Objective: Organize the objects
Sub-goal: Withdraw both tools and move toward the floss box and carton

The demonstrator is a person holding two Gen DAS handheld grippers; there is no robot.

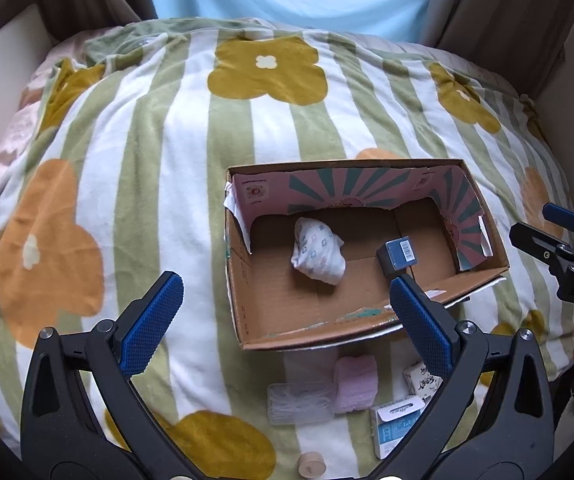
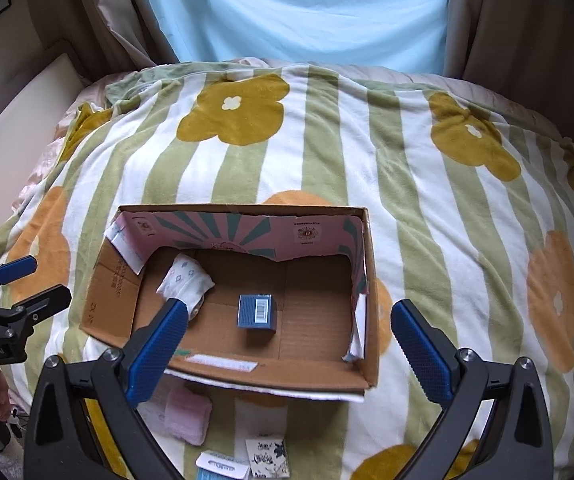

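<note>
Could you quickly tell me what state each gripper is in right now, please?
Left gripper: open, holding nothing.
Right gripper: open, holding nothing, above the box.

A home bedroom, judging by the bed [image 2: 427, 208] filling the middle of the frame under a plush blanket [image 1: 147, 128] striped green and white with big flowers. Beige curtains [image 2: 527, 20] and pale blue fabric [image 2: 295, 8] along the top. Cardboard box [image 2: 371, 300] lying on the bedding, lower centre.
</note>
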